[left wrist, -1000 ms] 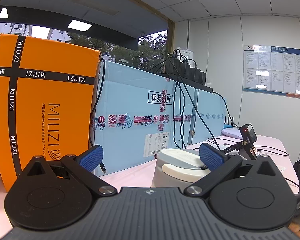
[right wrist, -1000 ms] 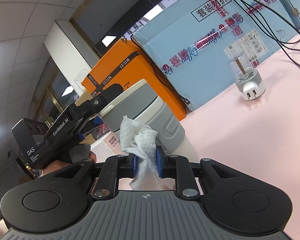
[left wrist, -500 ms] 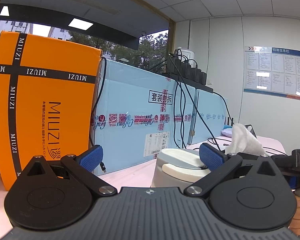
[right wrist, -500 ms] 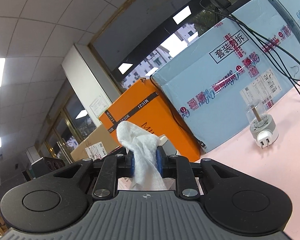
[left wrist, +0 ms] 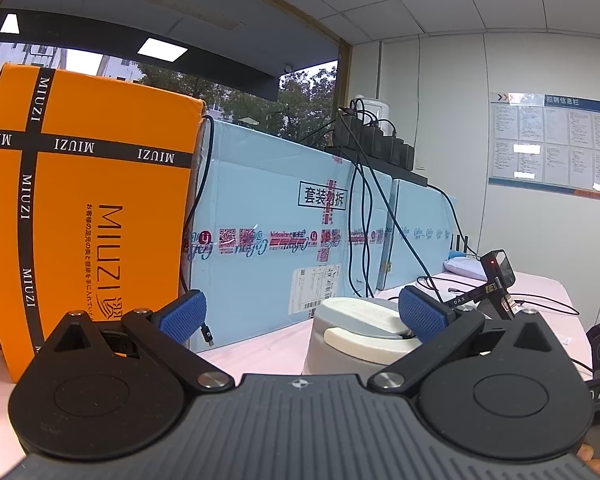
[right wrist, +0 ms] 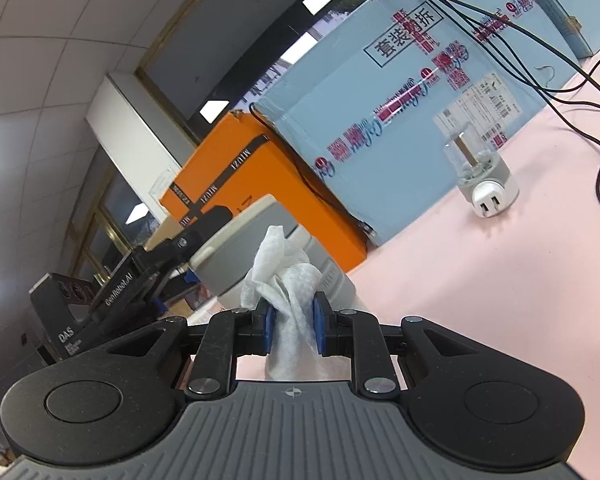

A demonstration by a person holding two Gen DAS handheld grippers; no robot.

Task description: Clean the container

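A grey container with a cream lid (left wrist: 360, 332) stands on the pink table, close in front of my left gripper (left wrist: 300, 316). The left jaws stand wide open; the right blue pad (left wrist: 422, 314) rests against the lid's right edge, the left pad is apart from it. In the right wrist view the container (right wrist: 260, 248) is just beyond my right gripper (right wrist: 293, 326), which is shut on a crumpled white wipe (right wrist: 286, 280). The wipe lies against the container's side. The left gripper's body (right wrist: 112, 292) shows at the container's left.
An orange MIUZI box (left wrist: 88, 216) and light blue boxes (left wrist: 284, 232) stand along the back of the pink table (right wrist: 480, 288). A small grey plug device with a clear dome (right wrist: 482, 180) stands to the right. Black cables (left wrist: 368, 216) hang down the blue boxes.
My right gripper with the wipe rose past the lid half a second ago and has come back down against the container's side. The left gripper has stayed still.
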